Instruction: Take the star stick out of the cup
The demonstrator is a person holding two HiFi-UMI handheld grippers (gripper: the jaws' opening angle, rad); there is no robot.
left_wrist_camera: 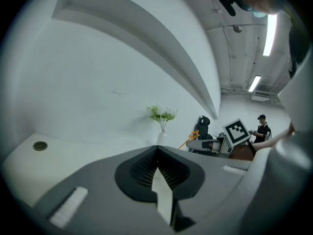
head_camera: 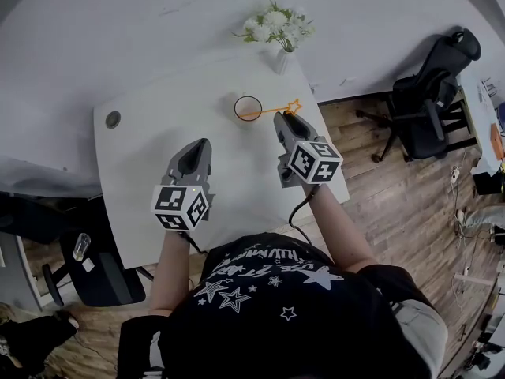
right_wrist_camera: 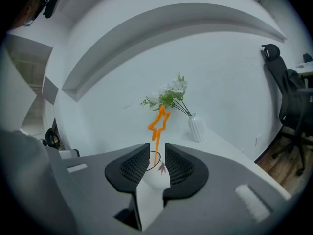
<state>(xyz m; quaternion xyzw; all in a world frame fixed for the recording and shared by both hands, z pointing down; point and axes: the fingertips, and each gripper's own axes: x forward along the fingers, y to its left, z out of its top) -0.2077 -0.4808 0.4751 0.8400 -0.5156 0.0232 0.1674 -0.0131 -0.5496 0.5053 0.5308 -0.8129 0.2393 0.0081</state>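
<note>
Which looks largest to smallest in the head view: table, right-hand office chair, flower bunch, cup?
Table
Office chair
Flower bunch
Cup
The chair stands on the floor, farther away, so it looks undersized.

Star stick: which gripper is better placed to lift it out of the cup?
The right gripper: open jaws frame the star stick in the cup; the left gripper is shut and farther back.

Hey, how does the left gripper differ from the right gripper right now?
The left gripper has its jaws together with nothing between them; the right gripper has its jaws apart, the star stick showing in the gap, unpinched. In the head view the right gripper reaches up to the stick leaning out of the cup, while the left gripper hangs further back. Both are hand-held over the white table.
</note>
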